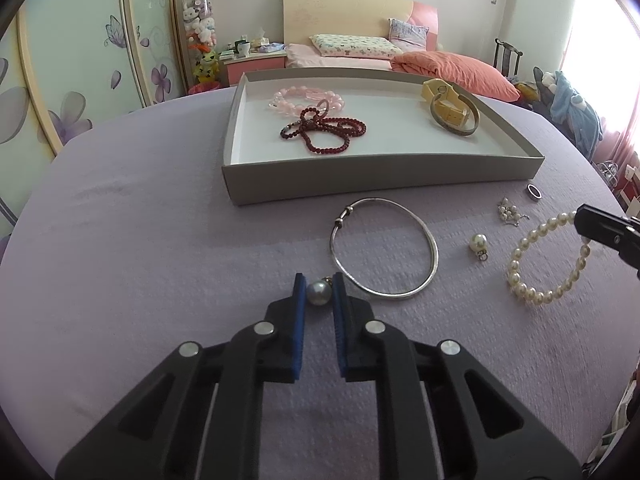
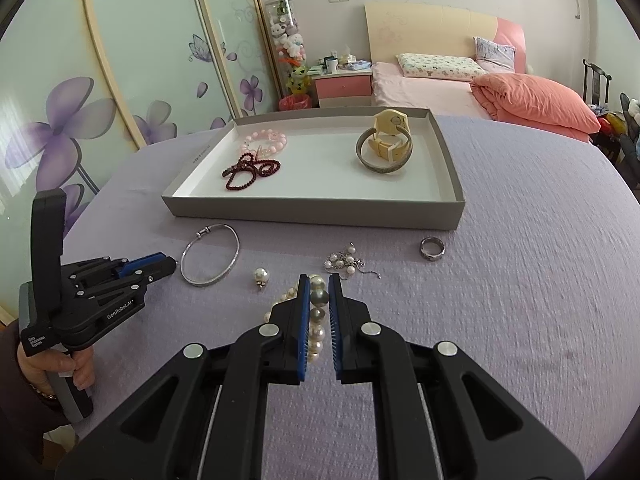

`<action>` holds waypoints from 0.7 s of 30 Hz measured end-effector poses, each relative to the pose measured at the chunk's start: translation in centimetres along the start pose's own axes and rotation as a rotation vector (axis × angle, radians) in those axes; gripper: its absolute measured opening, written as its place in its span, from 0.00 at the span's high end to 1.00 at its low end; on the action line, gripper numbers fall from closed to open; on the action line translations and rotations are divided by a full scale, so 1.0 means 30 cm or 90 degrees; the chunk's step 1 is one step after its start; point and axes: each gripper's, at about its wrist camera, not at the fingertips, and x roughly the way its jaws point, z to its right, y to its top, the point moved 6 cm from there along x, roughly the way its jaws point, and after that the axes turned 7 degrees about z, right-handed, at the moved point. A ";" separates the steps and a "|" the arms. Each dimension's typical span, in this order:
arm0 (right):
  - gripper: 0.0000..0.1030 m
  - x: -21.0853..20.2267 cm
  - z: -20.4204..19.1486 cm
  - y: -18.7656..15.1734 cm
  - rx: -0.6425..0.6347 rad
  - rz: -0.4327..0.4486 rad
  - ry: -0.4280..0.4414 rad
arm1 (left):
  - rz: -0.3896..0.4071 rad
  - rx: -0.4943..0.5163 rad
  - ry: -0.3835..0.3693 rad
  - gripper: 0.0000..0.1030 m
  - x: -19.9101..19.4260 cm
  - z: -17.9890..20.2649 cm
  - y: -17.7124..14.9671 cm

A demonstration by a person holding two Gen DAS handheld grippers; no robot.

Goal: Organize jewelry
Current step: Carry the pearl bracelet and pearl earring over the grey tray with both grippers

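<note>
Left wrist view: left gripper (image 1: 319, 292) pinches a grey pearl pendant (image 1: 319, 293) beside the silver bangle (image 1: 384, 249). Right wrist view alone shows the right gripper (image 2: 319, 292) clamped on the pearl bracelet (image 2: 316, 320), on the lilac cloth (image 2: 520, 280).

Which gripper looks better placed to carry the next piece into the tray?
Probably the left gripper: it is shut on a single pearl earring, a compact load. The right gripper is shut on the pearl bracelet, whose loop lies on the cloth. Both face the tray.
</note>
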 end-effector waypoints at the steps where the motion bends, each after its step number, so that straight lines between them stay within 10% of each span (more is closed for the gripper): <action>1: 0.91 -0.005 -0.001 0.000 -0.001 0.002 0.002 | 0.000 -0.001 0.000 0.87 -0.003 -0.004 -0.002; 21: 0.91 -0.121 -0.044 0.123 -0.021 0.072 0.011 | 0.076 -0.023 -0.012 0.87 -0.181 -0.057 0.084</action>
